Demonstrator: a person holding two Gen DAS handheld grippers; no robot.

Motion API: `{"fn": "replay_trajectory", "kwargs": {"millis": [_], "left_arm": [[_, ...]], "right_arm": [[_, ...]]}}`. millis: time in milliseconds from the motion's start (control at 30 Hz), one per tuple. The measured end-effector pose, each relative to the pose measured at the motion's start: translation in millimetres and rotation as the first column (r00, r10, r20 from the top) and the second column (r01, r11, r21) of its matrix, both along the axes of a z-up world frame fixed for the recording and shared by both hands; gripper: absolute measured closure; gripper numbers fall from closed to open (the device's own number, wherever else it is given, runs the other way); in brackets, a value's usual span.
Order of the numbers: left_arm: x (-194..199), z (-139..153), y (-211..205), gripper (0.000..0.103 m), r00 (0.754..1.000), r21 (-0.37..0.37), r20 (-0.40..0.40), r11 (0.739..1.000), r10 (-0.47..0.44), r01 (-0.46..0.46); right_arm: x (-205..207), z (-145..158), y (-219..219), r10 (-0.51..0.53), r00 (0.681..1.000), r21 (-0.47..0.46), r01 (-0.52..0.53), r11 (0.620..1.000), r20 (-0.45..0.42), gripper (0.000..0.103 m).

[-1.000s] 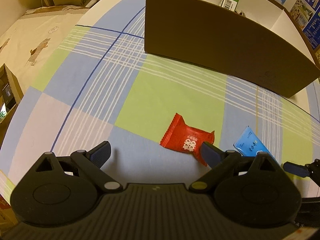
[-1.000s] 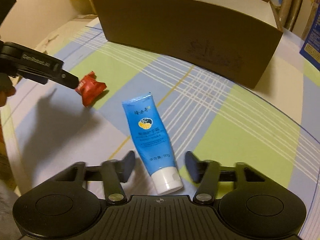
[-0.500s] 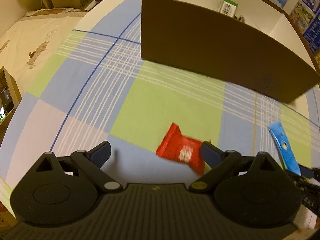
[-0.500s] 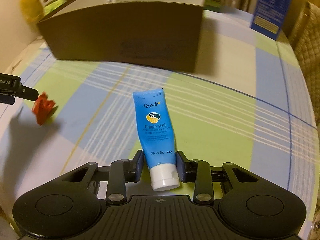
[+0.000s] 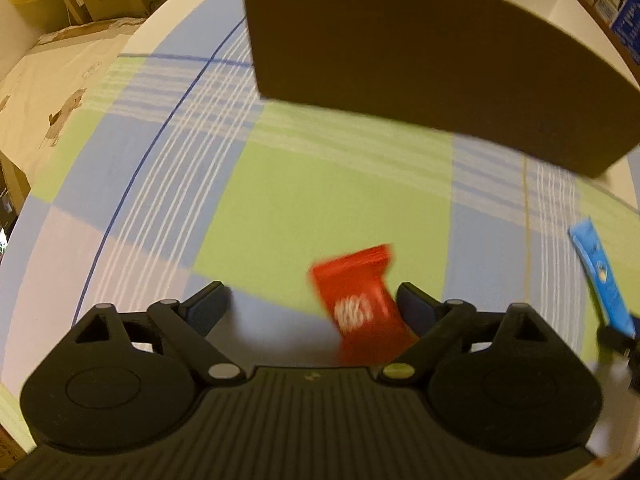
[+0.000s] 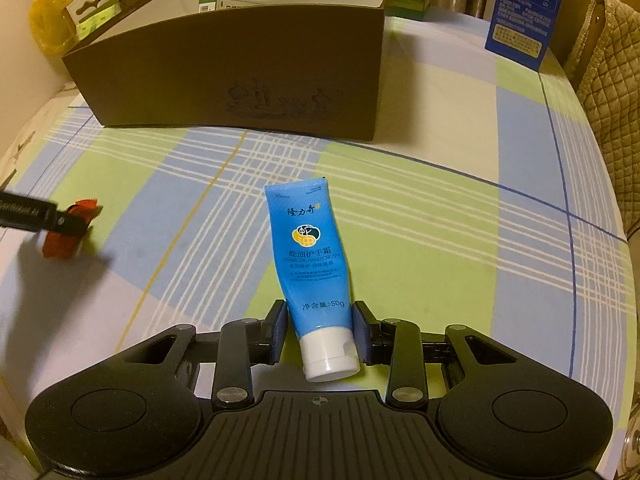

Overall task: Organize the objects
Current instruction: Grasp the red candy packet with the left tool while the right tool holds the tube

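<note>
— So, which step are we on?
— We are picking things up. Our right gripper (image 6: 320,330) squeezes the blue tube (image 6: 310,256) near its white cap. Our left gripper (image 5: 310,306) has just been closing, but it stands wide around the red packet (image 5: 362,304), not pinching yet.
— And next?
— We pinch the packet, then carry both to the far brown box (image 6: 240,68).
</note>
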State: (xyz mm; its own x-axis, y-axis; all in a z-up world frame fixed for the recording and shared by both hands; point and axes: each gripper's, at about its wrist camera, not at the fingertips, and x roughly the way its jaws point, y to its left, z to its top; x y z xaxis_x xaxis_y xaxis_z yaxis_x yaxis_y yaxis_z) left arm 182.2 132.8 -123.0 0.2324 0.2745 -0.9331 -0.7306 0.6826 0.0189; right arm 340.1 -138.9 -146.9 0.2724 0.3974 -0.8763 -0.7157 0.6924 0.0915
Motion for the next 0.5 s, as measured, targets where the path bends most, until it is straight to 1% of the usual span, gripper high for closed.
{"fn": "replay_trajectory", "kwargs": {"millis": [100, 167, 233, 267, 300, 367, 433, 500], "left_arm": [[-10, 0, -1, 0.018, 1.000, 0.008, 0.010, 1.000, -0.016, 0.016], [-11, 2, -1, 0.023, 0.999, 0.015, 0.026, 0.999, -0.032, 0.032], [-9, 3, -3, 0.031, 0.997, 0.023, 0.037, 0.998, -0.063, 0.062], [-7, 3, -4, 0.032, 0.996, 0.024, 0.038, 0.996, -0.083, 0.082], [-4, 3, -5, 0.034, 0.994, 0.026, 0.035, 0.994, -0.104, 0.103], [-1, 3, -10, 0.040, 0.990, 0.038, 0.026, 0.989, -0.142, 0.141], [1, 4, -16, 0.042, 0.986, 0.054, 0.017, 0.985, -0.164, 0.163], [3, 5, -19, 0.055, 0.984, 0.064, 0.024, 0.982, -0.177, 0.175]], "right_arm": [[0, 0, 1, 0.006, 1.000, -0.005, -0.006, 1.000, 0.002, 0.071], [1, 0, 1, 0.004, 1.000, -0.007, -0.004, 1.000, -0.001, 0.071], [3, 0, 2, 0.000, 1.000, -0.008, 0.000, 1.000, -0.005, 0.071], [3, 0, 2, -0.002, 1.000, -0.007, 0.002, 1.000, -0.002, 0.071], [3, -1, 2, -0.002, 1.000, -0.006, 0.002, 1.000, -0.001, 0.071], [2, -1, 2, -0.002, 1.000, -0.003, 0.002, 1.000, 0.004, 0.071], [1, -2, 2, -0.003, 1.000, -0.003, 0.003, 1.000, 0.014, 0.071], [0, -3, 4, 0.002, 1.000, -0.005, -0.001, 1.000, 0.027, 0.071]]}}
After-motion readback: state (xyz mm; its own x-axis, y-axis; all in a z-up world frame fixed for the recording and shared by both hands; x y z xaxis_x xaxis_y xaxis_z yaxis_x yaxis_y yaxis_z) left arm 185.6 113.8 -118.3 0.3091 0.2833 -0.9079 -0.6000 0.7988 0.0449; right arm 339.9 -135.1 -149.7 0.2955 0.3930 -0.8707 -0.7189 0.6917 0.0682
